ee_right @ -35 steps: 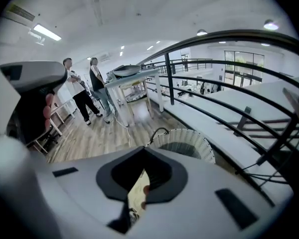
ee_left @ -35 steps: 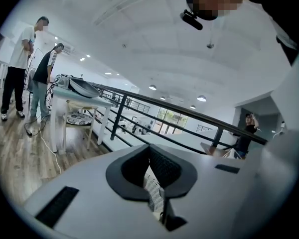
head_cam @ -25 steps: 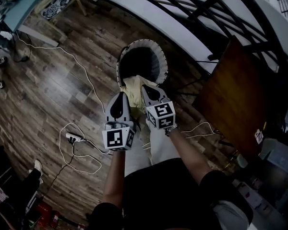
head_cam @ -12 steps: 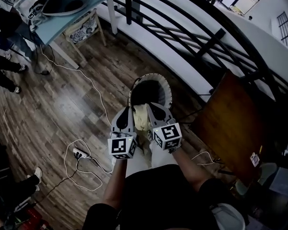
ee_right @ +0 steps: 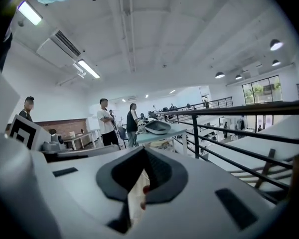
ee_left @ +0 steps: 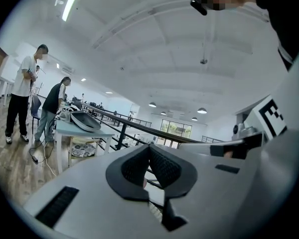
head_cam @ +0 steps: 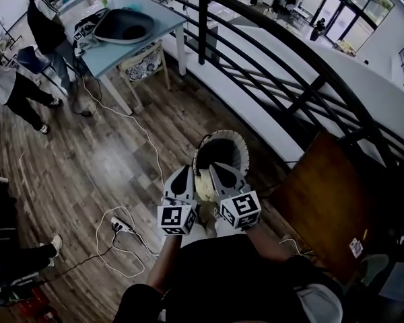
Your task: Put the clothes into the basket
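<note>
In the head view both grippers are held side by side high above a round woven basket (head_cam: 221,134) that stands on the wood floor by the railing. A pale yellow garment (head_cam: 203,184) hangs bunched between them. My left gripper (head_cam: 184,171) and my right gripper (head_cam: 216,167) are each shut on it. In the left gripper view the left gripper (ee_left: 149,147) has its dark pads met, with a strip of pale cloth (ee_left: 157,203) below them. The right gripper (ee_right: 143,150) shows the same in its own view, pale cloth (ee_right: 136,199) hanging under the shut pads.
A black railing (head_cam: 256,54) runs across behind the basket. A brown wooden board (head_cam: 323,194) leans at the right. A blue table (head_cam: 148,36) with a chair (head_cam: 143,64) stands at the back left, with people (head_cam: 44,25) beside it. White cables and a power strip (head_cam: 119,226) lie on the floor.
Both grippers have risen together with the yellow garment, away from the basket mouth. The head view has lifted and takes in more of the room.
</note>
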{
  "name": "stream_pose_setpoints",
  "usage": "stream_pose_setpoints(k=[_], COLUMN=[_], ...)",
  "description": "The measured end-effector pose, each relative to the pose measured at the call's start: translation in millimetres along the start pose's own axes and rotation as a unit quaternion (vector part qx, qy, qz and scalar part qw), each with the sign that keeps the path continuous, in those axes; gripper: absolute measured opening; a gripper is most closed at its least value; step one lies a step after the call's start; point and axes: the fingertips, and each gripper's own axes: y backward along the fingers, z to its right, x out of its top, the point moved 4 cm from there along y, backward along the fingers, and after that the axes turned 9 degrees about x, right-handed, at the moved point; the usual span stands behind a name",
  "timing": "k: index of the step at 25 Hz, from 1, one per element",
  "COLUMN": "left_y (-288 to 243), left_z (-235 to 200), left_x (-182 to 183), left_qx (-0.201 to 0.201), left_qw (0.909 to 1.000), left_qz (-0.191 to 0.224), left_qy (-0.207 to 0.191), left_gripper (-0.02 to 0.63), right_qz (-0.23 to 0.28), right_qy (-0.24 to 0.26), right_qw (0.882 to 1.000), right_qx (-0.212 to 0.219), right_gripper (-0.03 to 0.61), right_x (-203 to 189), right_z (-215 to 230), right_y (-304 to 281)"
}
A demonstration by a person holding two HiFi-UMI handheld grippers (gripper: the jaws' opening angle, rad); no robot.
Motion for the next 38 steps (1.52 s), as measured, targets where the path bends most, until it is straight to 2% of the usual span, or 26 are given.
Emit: stream_pose_setpoints(k=[5, 9, 18, 28, 38], left_y=[4.3, 4.1, 1.9, 16.3, 26.1], left_z=[10.4, 11.2, 11.9, 9.4, -0.4], left_x=[18.6, 41.0, 75.2, 88.4, 97.0], left_qx=[0.006, 0.017, 0.027, 0.053, 0.076], left_qw=[0.9998, 0.9990, 0.9965, 0.9943, 0.9921], left_qz=[0.017, 0.037, 0.068, 0.078, 0.085], left_qy=[-0.007, -0.018, -0.042, -0.051, -0.052], left_gripper=[0.012, 0.012, 0.012, 0.012, 0.012], right_qz=[0.025, 0.042, 0.075, 0.084, 0.082], right_qy=[0.001, 0.034, 0.055, 0.063, 0.062], right_qw=[1.000, 0.998, 0.993, 0.989, 0.987], right_qx=[0.018, 0.037, 0.067, 0.109, 0.127], right_gripper=[0.009, 0.009, 0.009, 0.009, 0.009], right_x=[30.4, 55.6, 95.0, 106.6, 106.8], right_z=[-7.4, -10.7, -16.9, -40.9, -49.1], right_y=[2.3, 1.2, -2.0, -4.1, -11.7])
